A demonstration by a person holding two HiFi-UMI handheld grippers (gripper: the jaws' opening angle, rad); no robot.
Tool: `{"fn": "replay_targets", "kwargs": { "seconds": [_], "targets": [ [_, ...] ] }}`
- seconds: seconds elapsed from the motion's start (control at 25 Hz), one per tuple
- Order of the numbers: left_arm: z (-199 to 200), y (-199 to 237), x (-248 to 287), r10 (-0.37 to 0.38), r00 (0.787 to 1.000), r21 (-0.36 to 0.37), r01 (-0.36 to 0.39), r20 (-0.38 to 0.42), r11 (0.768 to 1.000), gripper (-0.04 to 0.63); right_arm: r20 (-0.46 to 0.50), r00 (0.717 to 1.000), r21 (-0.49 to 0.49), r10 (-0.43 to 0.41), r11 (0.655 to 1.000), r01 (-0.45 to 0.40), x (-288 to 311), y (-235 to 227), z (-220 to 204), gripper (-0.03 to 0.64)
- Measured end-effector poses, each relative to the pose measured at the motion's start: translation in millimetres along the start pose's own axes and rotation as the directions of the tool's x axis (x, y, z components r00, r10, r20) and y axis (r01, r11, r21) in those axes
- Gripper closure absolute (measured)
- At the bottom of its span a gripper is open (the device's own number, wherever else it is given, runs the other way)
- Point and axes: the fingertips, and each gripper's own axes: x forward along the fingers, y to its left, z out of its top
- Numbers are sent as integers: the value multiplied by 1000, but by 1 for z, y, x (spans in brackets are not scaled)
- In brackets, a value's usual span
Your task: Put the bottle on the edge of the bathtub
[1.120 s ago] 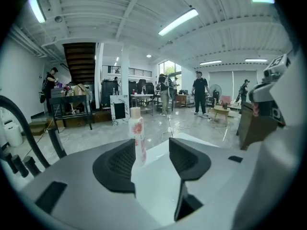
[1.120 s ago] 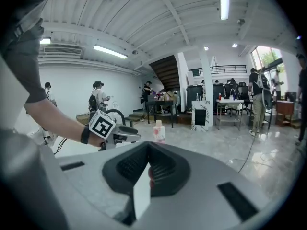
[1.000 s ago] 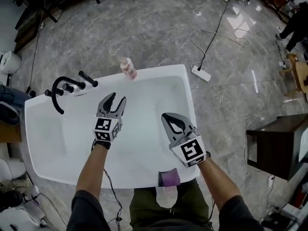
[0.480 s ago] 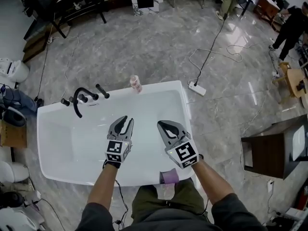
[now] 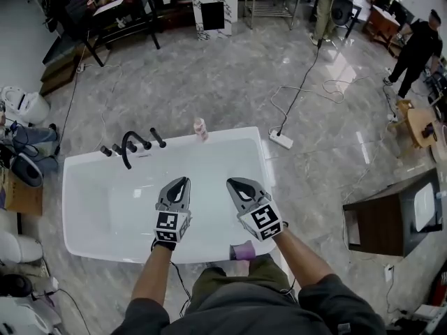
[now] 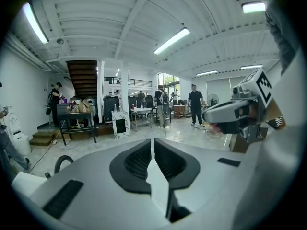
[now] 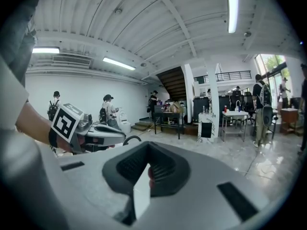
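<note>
Big white rectangular bathtub (image 5: 98,215) looks smaller in the head view than a second back, because both hands have lifted and pulled in toward the person. Forearms reach out side by side over the near half of the tub, claws tipped slightly down toward the far rim. The grey plastic left gripper (image 5: 183,181) has just been closing and is now pinched together on nothing. The matching right gripper (image 5: 229,182) is pinched and empty too. On that far rim, right of the black curved faucet (image 5: 129,147), the small pink-and-clear plastic bottle (image 5: 200,128) stands upright, well apart from both claws. I'd call the job done.
</note>
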Motion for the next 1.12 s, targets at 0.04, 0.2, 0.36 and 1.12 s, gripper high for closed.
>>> {"fn": "replay_targets", "kwargs": {
  "seconds": [0.04, 0.2, 0.36, 1.12],
  "targets": [
    [6, -2, -6, 3, 1000, 5, -3, 7, 1000, 577, 2, 1000, 3, -1, 1000, 1, -4, 3, 3, 617],
    [23, -14, -31, 3, 1000, 18, -3, 28, 1000, 589, 9, 1000, 14, -4, 1000, 4, -21, 14, 13, 617],
    [37, -24, -52, 3, 999, 13, -4, 46, 1000, 594, 17, 1000, 20, 0, 1000, 0, -35, 26, 23, 617],
    [61, -55, -94, -47, 996, 45, 44, 70, 998, 595, 44, 999, 20, -10, 1000, 9, -68, 42, 46, 617]
  ]
}}
